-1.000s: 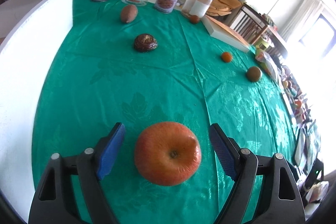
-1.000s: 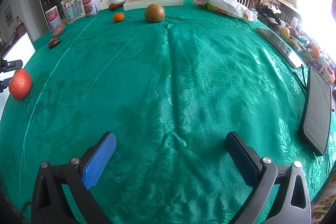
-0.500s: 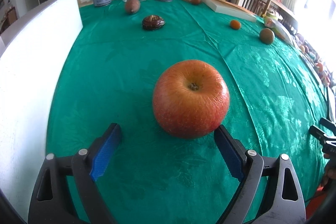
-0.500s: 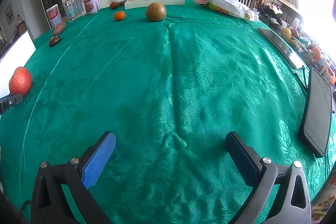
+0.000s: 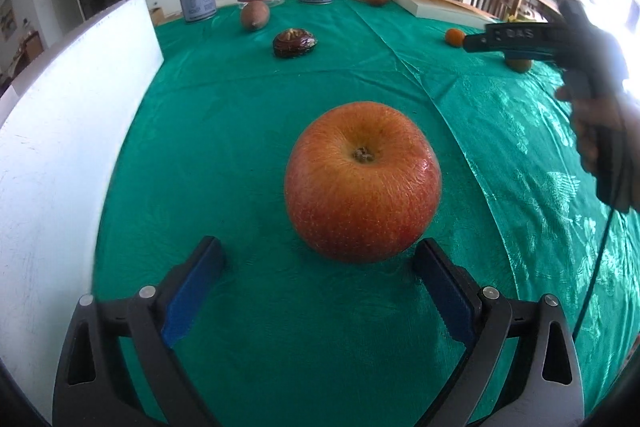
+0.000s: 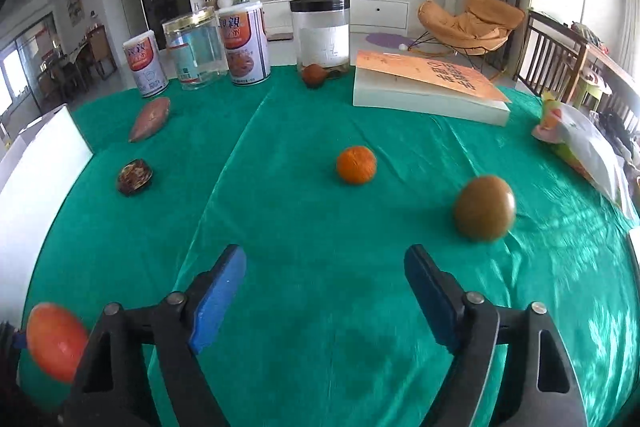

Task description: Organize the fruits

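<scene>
A large red-orange apple (image 5: 362,183) rests on the green tablecloth (image 5: 248,131), just beyond the tips of my left gripper (image 5: 320,287). Its jaws are opening wide and the blue pads do not press the apple. In the right wrist view the same apple (image 6: 56,341) shows blurred at the lower left. My right gripper (image 6: 324,287) hovers over bare cloth, its jaws closing with nothing between them. Ahead of it lie a small orange fruit (image 6: 356,165) and a brown-green round fruit (image 6: 484,209), slightly to the right.
A sweet potato (image 6: 150,119), a dark brown shell-like item (image 6: 134,177) and a small brown fruit (image 6: 314,75) lie farther back. Cans and jars (image 6: 244,43) and a thick book (image 6: 428,87) line the far edge. A white board (image 5: 60,147) stands left, a snack bag (image 6: 588,151) right.
The left jaws widened and drew back, so the apple now sits past the fingertips on the cloth. The right gripper swept far forward across the table and its jaws narrowed.
</scene>
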Motion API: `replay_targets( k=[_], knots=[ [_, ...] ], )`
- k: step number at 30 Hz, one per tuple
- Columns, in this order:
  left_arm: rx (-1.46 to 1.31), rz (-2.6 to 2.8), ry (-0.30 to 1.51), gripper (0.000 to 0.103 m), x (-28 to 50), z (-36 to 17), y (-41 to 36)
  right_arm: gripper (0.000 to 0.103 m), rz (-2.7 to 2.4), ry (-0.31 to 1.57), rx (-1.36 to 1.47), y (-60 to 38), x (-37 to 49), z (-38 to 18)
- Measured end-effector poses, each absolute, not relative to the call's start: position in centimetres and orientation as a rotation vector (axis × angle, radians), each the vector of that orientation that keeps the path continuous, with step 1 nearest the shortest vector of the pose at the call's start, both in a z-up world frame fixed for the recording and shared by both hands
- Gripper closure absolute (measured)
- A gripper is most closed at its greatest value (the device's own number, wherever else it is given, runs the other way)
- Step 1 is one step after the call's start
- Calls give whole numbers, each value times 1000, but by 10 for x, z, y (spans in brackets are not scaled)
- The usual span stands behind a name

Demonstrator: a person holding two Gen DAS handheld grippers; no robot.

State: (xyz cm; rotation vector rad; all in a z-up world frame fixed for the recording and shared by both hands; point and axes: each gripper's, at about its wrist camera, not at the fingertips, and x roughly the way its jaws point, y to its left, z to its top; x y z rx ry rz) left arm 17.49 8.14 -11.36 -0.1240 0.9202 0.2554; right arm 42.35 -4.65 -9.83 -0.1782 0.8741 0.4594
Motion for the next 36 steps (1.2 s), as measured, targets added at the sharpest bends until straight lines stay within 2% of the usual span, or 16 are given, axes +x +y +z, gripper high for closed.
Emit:
replay_targets(
  k=[6,7,8,9,13,21,27,30,31,32,33,34,36],
  knots=[
    [-122,258,921,4,175,-113,81,35,384,936,-115,-33,487,-120],
    [-123,258,921,4,175,-113,81,44,371,915,-141,-31,488,-120],
    [-123,258,922,4,175,-113,81,64,368,913,-158,-29,489,-120],
    [-123,258,922,4,176,-113,81,72,363,911,-156,-30,488,-119],
    [-124,258,922,4,176,-113,81,74,375,906,-83,-48,457,-109],
    [-123,258,923,3,176,-113,81,74,427,993,-43,-107,307,-87],
    [-121,263,924,3,176,-113,81,73,359,987,-95,-131,230,-109],
    [-121,264,925,2,176,-114,81,71,343,944,-139,-129,216,-110],
    [-121,265,925,2,176,-114,82,66,353,936,-138,-128,216,-108],
    [-120,265,925,2,177,-114,82,50,354,924,-134,-129,215,-107],
    [-121,265,925,2,177,-114,82,38,337,918,-142,-127,216,-108],
    [-121,265,925,2,176,-114,82,23,320,924,-152,-127,217,-110],
    [-121,265,925,2,177,-114,82,22,324,957,-145,-128,221,-116]
  ],
)
